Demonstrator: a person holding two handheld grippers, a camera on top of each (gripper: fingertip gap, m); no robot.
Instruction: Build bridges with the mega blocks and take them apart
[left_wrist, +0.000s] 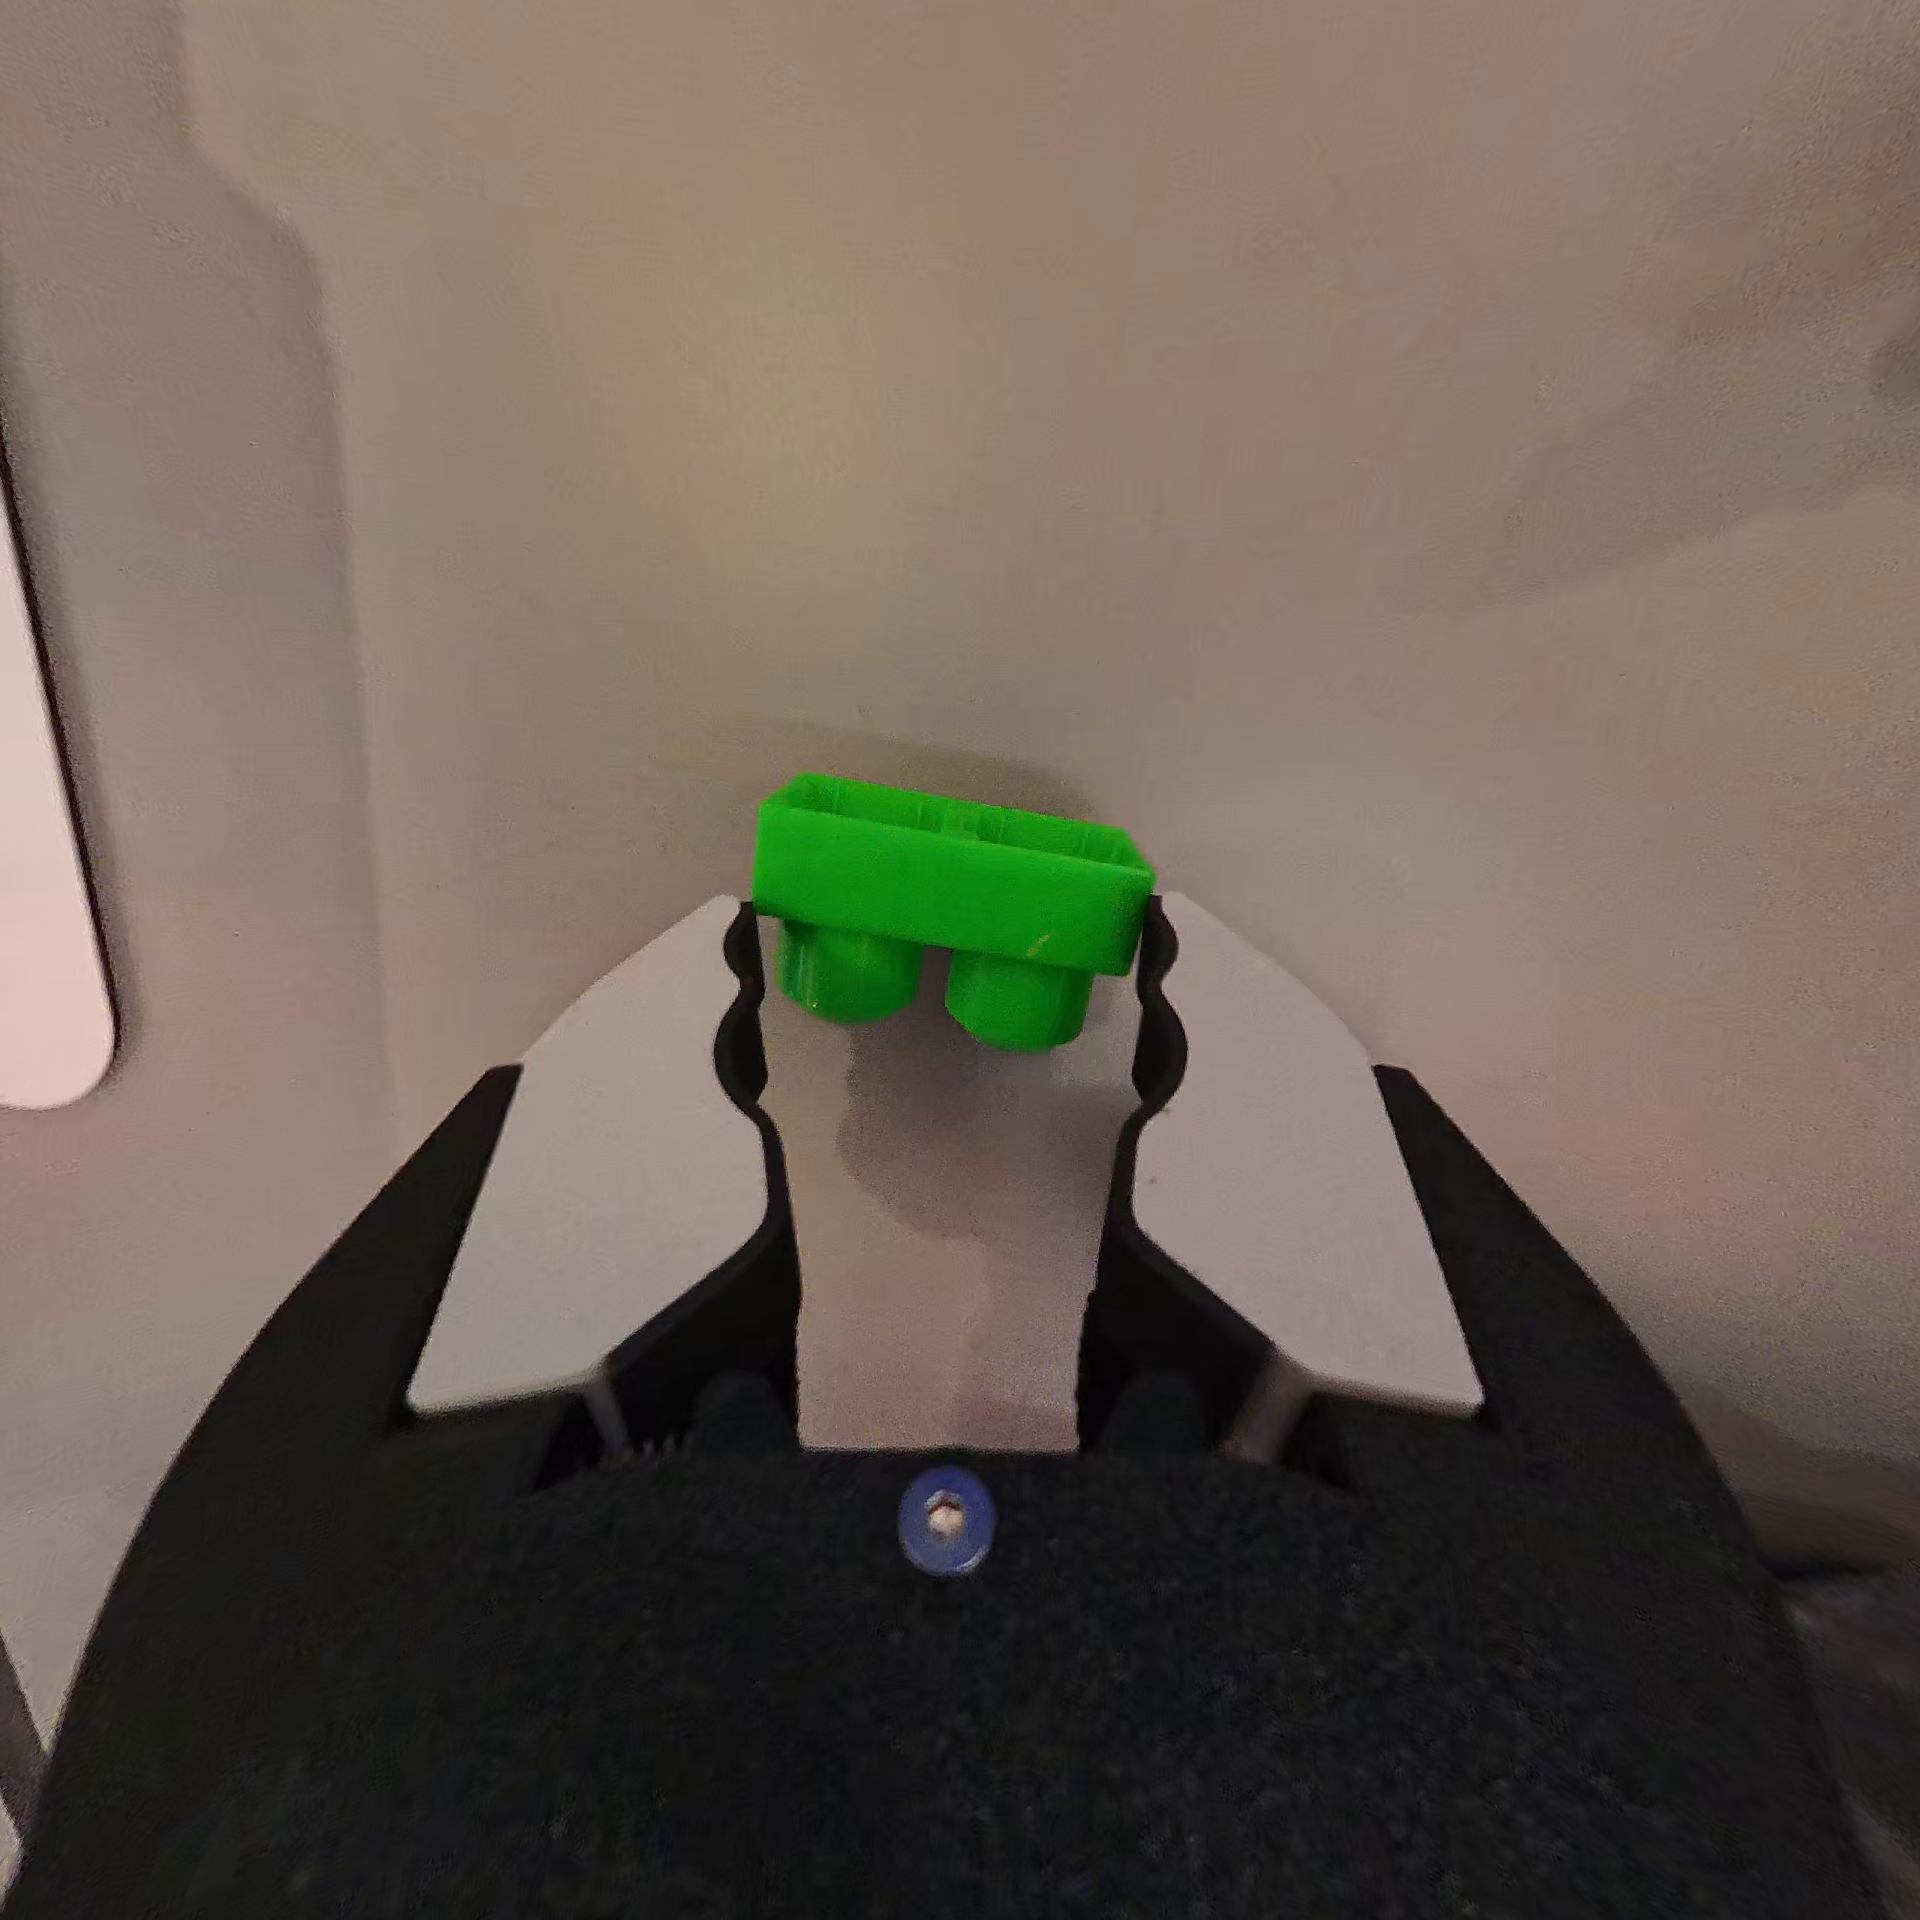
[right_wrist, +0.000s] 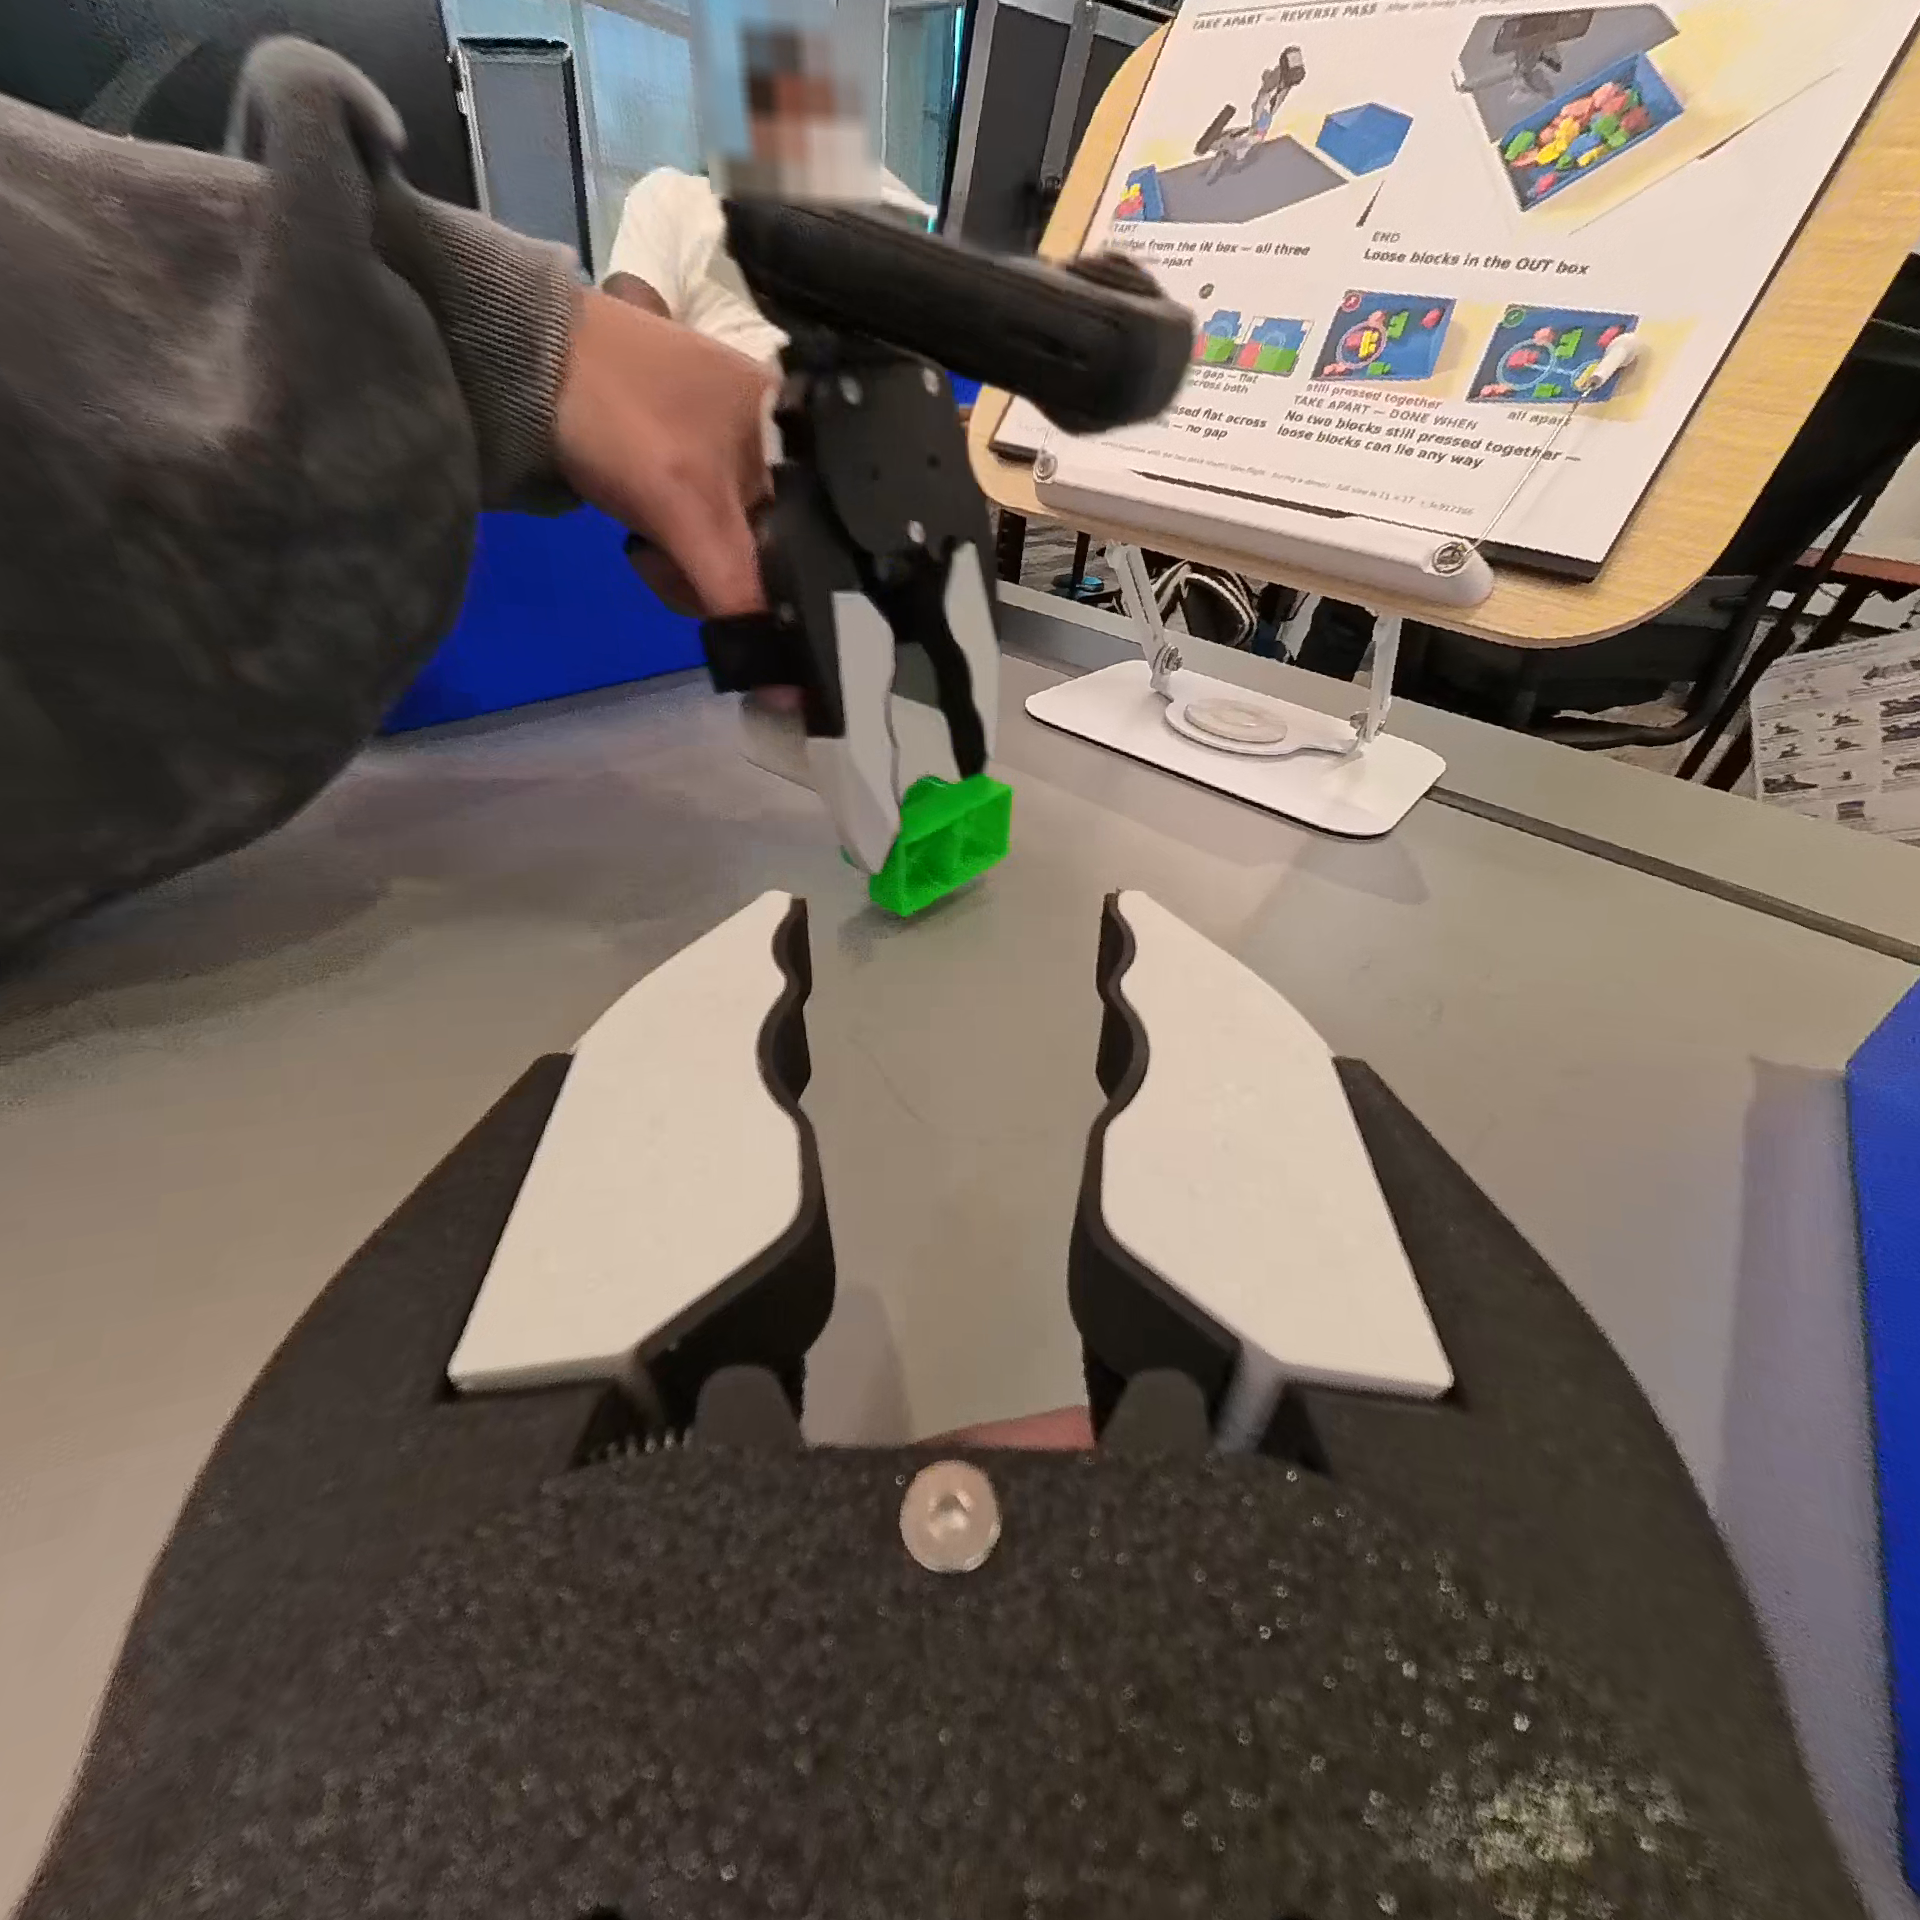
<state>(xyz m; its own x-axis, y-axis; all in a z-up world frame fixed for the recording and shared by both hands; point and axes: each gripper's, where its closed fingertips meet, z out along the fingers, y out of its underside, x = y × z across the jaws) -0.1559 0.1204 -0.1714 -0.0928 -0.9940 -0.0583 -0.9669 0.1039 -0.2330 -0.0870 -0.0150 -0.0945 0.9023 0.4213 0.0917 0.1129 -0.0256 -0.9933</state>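
A green two-stud mega block is clamped by its short ends between my left gripper's fingertips, with its studs toward the camera and its hollow underside facing away. The grey table lies close below it. In the right wrist view the left gripper points down at the table, shut on the same green block, which is at or just above the surface. My right gripper is open and empty, low over the table, a short way in front of the block.
A person's hand and grey sleeve hold the left gripper. A tilted instruction board on a white stand is at the back right. A blue box sits behind the left gripper; another blue box edge is at the right.
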